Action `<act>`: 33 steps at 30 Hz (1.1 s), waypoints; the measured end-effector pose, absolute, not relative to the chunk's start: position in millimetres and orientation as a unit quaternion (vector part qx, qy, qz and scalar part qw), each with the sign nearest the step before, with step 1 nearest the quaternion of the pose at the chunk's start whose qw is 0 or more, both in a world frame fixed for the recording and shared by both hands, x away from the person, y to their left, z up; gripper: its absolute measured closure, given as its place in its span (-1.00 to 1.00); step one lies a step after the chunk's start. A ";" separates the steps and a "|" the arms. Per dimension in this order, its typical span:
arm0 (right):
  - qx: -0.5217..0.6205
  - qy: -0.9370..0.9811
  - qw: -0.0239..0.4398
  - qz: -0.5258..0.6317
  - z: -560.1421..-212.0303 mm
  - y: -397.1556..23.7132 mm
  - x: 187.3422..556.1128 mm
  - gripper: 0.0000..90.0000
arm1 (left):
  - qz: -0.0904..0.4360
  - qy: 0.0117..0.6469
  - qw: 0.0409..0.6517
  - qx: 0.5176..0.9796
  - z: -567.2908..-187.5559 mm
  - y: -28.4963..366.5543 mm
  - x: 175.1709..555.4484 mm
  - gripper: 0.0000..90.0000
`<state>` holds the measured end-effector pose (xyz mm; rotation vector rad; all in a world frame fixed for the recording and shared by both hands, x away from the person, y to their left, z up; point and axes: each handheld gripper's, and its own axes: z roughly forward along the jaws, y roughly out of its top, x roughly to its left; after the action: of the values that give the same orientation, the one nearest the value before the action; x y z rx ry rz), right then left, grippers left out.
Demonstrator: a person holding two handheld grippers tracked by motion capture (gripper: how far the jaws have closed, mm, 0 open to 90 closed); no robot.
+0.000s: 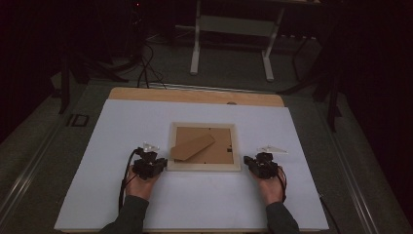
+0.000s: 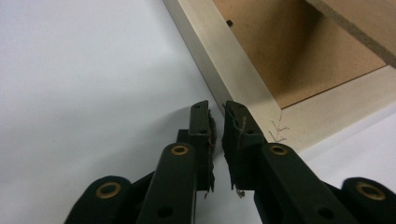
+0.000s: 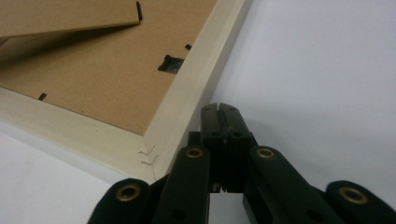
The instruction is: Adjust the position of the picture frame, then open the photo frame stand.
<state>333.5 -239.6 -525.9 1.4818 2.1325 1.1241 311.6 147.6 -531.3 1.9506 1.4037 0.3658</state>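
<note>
We see a pale wooden picture frame [image 1: 204, 167] lying face-down mid-worktop [image 1: 122, 122], our left gripper [image 2: 217, 122] slightly parted and empty at its near-left corner, our right gripper [image 3: 219, 109] closed, empty, by its near-right corner.

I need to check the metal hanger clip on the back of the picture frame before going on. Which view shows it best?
The right gripper view: the hanger clip sits close and sharp against the frame's inner edge. The high view shows it as a small dark speck on the backing board. In the left gripper view I cannot make it out.

Picture frame [image 2: 243, 79] cut by edge in both gripper views.
</note>
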 end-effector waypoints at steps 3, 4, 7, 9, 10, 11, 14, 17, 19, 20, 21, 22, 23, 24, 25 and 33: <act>0.515 0.745 0.156 0.395 -524.0 -241.2 332.7 0.94 | 0.148 0.543 0.348 0.750 -529.2 149.7 310.8 0.72; 0.513 0.745 0.156 0.396 -523.3 -241.2 332.2 0.94 | 0.149 0.545 0.350 0.747 -528.3 150.8 310.7 0.71; 0.508 0.747 0.161 0.398 -520.8 -240.6 331.1 0.91 | 0.153 0.545 0.353 0.745 -524.3 154.2 310.5 0.65; 0.504 0.748 0.163 0.400 -519.0 -240.5 330.2 0.89 | 0.157 0.544 0.359 0.742 -520.1 157.6 309.8 0.58; 0.504 0.747 0.163 0.401 -518.1 -240.4 329.7 0.89 | 0.158 0.544 0.363 0.740 -518.1 159.1 309.3 0.56; 0.503 0.748 0.163 0.401 -517.4 -240.6 329.2 0.88 | 0.159 0.544 0.365 0.738 -516.2 160.6 308.7 0.54; 0.499 0.749 0.164 0.404 -515.6 -240.9 328.1 0.87 | 0.162 0.544 0.370 0.736 -511.5 165.2 307.3 0.48; 0.497 0.749 0.166 0.405 -513.8 -240.8 327.1 0.87 | 0.165 0.545 0.378 0.730 -507.5 169.3 306.7 0.45; 0.497 0.748 0.166 0.407 -512.6 -240.6 326.6 0.87 | 0.164 0.544 0.384 0.728 -505.2 171.9 307.1 0.43; 0.496 0.748 0.168 0.407 -512.0 -240.8 326.5 0.88 | 0.163 0.541 0.388 0.728 -503.3 173.7 307.1 0.43; 0.496 0.748 0.168 0.407 -512.0 -240.8 326.5 0.88 | 0.163 0.541 0.388 0.728 -503.3 173.7 307.1 0.41; 0.494 0.750 0.168 0.407 -511.3 -240.0 325.9 0.88 | 0.163 0.541 0.388 0.728 -502.8 174.0 306.9 0.41; 0.493 0.750 0.168 0.407 -511.1 -239.7 325.7 0.88 | 0.164 0.541 0.390 0.727 -502.2 174.3 306.8 0.40; 0.492 0.751 0.169 0.407 -510.8 -239.5 325.5 0.88 | 0.165 0.539 0.391 0.727 -501.1 175.0 306.6 0.39; 0.492 0.751 0.169 0.407 -510.8 -239.5 325.5 0.88 | 0.165 0.539 0.391 0.727 -501.1 175.0 306.6 0.37; 0.491 0.747 0.171 0.414 -505.8 -242.8 324.1 0.87 | 0.163 0.525 0.411 0.727 -489.5 178.4 303.2 0.29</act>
<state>324.1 -242.8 -505.8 1.3939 2.1227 1.1766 303.2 178.4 -489.5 1.8306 1.3212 0.4113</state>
